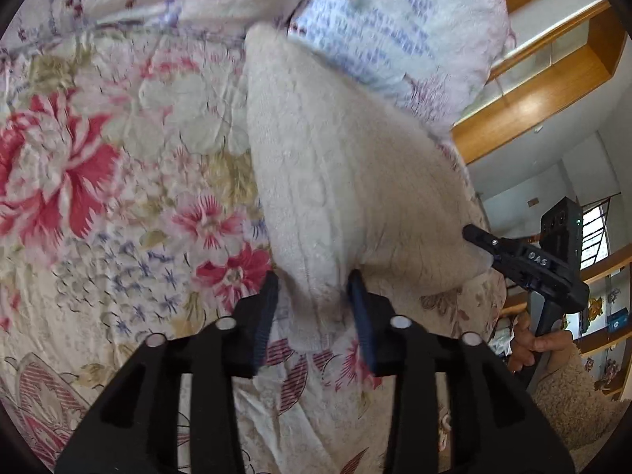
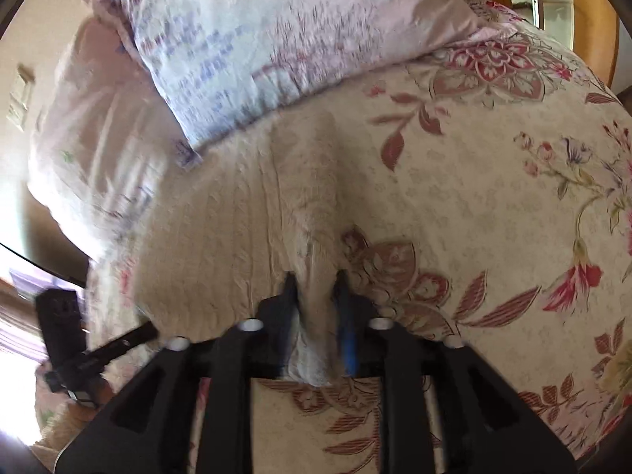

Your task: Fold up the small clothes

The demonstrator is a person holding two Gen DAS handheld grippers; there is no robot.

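Black left gripper (image 1: 312,296) and right gripper (image 2: 316,296) each pinch one near corner of the fuzzy cream cloth (image 1: 335,166), which stretches away from both toward the pillow (image 1: 395,27), hanging low over the flowery bed (image 1: 118,158).
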